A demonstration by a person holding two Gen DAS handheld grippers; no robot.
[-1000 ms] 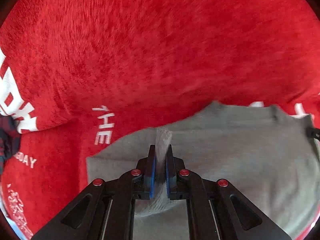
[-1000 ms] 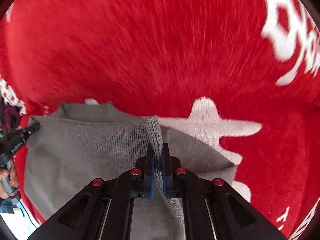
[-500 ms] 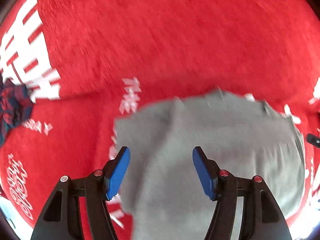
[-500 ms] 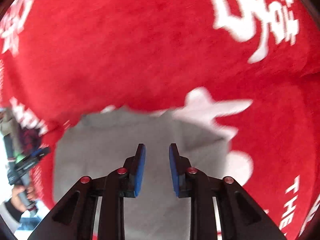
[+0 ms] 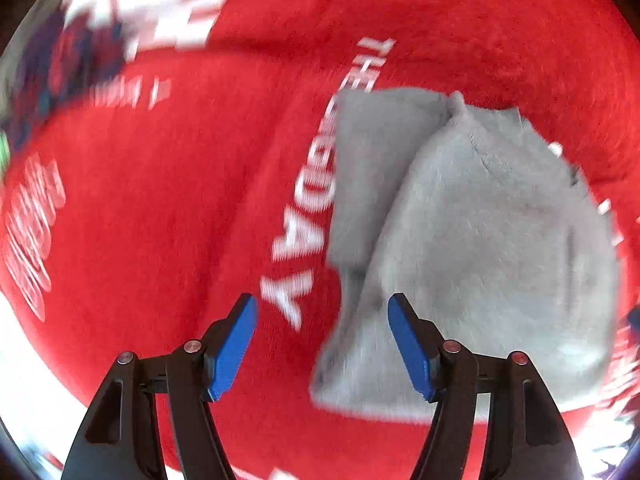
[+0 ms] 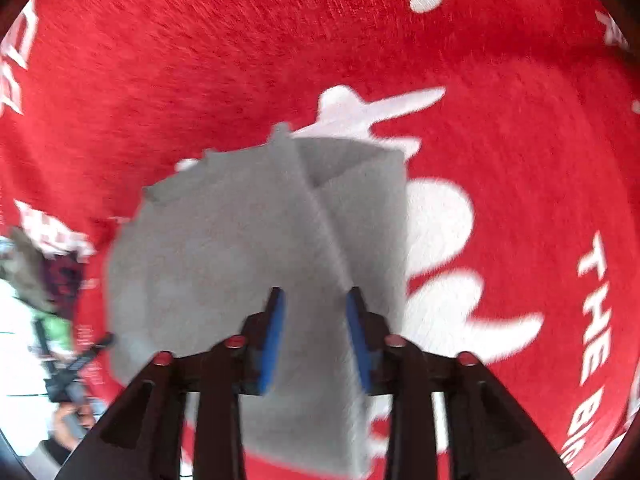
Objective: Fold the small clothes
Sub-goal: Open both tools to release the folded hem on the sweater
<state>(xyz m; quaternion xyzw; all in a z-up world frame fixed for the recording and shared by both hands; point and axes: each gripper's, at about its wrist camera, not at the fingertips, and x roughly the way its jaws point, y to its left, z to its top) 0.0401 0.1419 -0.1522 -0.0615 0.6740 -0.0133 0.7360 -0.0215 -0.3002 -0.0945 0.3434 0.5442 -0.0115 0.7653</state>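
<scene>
left wrist view, left to right: a blurred dark blue-and-red garment (image 5: 60,68) sits at the far upper left edge on the red cloth (image 5: 160,208), which carries white lettering. left gripper (image 5: 322,344) hangs above the cloth with its blue pads (image 5: 232,348) spread wide, holding nothing; white letters show between the fingers. the grey knit garment (image 5: 492,248) lies flat on the red cloth to the right of centre, one flap folded over itself on its left side, its lower left edge reaching just inside the right finger.

right wrist view, left to right: at the far left edge the other hand-held gripper (image 6: 76,364) shows small and blurred, beside the same dark garment (image 6: 60,284). the grey knit garment (image 6: 224,264) fills the middle, a diagonal fold line running down toward the fingers. right gripper (image 6: 314,332) is above it, jaws parted with a moderate gap, nothing pinched; whether the tips touch the knit cannot be told. red cloth (image 6: 520,160) with white print lies to the right.
</scene>
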